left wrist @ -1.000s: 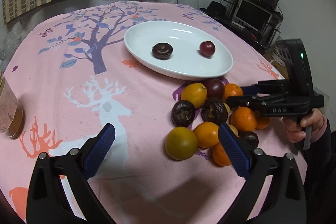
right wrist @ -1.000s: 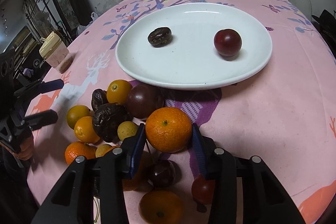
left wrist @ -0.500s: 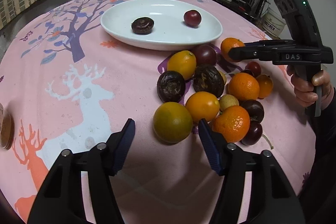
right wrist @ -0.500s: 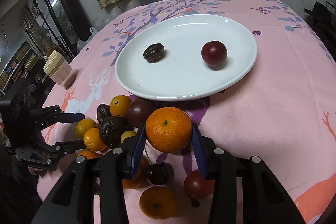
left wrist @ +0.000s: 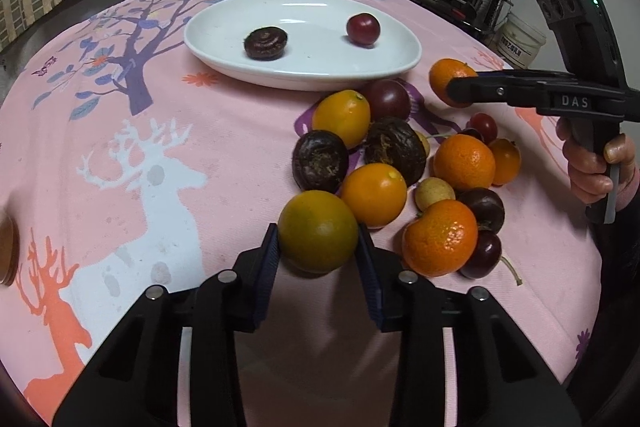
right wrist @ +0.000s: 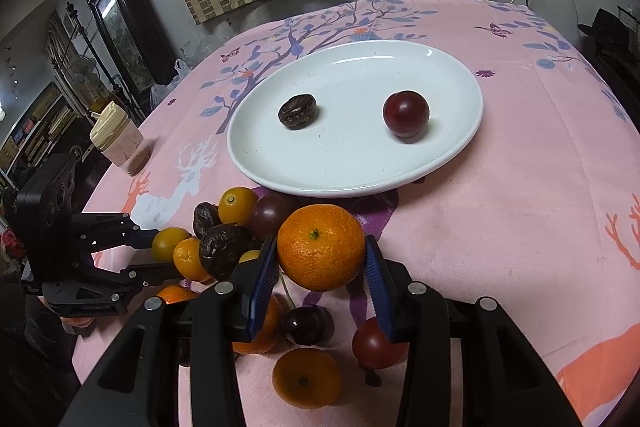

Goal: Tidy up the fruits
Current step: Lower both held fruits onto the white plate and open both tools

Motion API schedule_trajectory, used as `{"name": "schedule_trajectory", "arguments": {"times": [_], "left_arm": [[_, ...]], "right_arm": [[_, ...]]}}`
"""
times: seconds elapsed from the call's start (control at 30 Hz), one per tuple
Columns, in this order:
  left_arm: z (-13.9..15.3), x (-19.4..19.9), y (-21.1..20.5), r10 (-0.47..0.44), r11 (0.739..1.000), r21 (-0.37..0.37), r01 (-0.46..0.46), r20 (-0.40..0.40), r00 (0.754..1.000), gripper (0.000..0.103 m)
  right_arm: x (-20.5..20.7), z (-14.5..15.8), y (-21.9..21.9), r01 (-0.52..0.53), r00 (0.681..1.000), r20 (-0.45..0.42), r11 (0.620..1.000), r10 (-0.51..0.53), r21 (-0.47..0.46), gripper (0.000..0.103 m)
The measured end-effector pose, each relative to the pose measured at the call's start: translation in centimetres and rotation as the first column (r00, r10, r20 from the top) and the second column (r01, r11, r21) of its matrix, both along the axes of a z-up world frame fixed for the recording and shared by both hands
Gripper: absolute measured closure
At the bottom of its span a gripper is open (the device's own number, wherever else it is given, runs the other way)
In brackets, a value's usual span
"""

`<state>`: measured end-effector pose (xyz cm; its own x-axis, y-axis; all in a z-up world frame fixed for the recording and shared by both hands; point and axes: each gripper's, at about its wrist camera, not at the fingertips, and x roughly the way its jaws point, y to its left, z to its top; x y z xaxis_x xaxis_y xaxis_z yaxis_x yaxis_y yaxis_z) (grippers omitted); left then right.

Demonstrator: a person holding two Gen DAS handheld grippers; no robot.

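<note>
Round counter under a pink deer-print cloth (left wrist: 168, 147): loose fruit pile, white plate beyond.

Nearest, left gripper (left wrist: 318, 257): fingers closing on a greenish-yellow citrus (left wrist: 318, 231), pads at its flanks; finish the squeeze before lifting, clear of neighbouring fruit. Right gripper (right wrist: 320, 267): fingers clamped on a mandarin (right wrist: 320, 251), raised above the pile. Farthest, plate (right wrist: 452, 83) with a wrinkled dark fruit (right wrist: 298, 111) and a red plum (right wrist: 406, 113); set like beside like.
</note>
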<state>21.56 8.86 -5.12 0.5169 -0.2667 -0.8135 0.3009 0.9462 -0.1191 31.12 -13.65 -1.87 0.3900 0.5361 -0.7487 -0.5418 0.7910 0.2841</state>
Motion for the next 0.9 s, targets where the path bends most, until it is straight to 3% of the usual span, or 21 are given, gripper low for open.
{"name": "schedule_trajectory", "arguments": {"times": [0.2, 0.4, 0.57, 0.7, 0.8, 0.83, 0.9], "left_arm": [[3.2, 1.0, 1.1, 0.018, 0.998, -0.057, -0.016, 0.042, 0.999, 0.066], [7.1, 7.7, 0.3, 0.038, 0.997, -0.072, -0.03, 0.11, 0.993, 0.066], [5.2, 14.3, -2.3, 0.034, 0.998, -0.053, -0.032, 0.034, 0.999, 0.066], [2.8, 17.1, -2.9, 0.058, 0.997, -0.041, -0.059, -0.025, 0.998, 0.066], [2.6, 17.4, -3.1, 0.059, 0.998, -0.031, -0.059, -0.021, 0.998, 0.065], [2.7, 17.4, -3.2, 0.064, 0.998, -0.027, -0.064, -0.021, 0.998, 0.053], [3.5, 16.9, -3.0, 0.086, 0.996, -0.02, -0.086, 0.019, 0.996, 0.034]], "right_arm": [[1.0, 1.3, -0.6, 0.039, 0.999, 0.018, 0.998, -0.039, 0.046, 0.059], [5.5, 2.1, 0.9, 0.109, 0.992, 0.064, 0.994, -0.108, -0.002, 0.059], [8.9, 0.6, 2.1, 0.144, 0.989, 0.045, 0.987, -0.141, -0.069, 0.059], [9.4, -0.1, 2.7, 0.138, 0.989, 0.062, 0.985, -0.132, -0.103, 0.059], [9.2, 0.0, 3.1, 0.133, 0.989, 0.081, 0.986, -0.125, -0.104, 0.057], [9.1, 0.1, 3.1, 0.131, 0.989, 0.085, 0.986, -0.123, -0.1, 0.05], [8.5, 0.7, 2.9, 0.13, 0.988, 0.103, 0.986, -0.119, -0.105, 0.049]]}}
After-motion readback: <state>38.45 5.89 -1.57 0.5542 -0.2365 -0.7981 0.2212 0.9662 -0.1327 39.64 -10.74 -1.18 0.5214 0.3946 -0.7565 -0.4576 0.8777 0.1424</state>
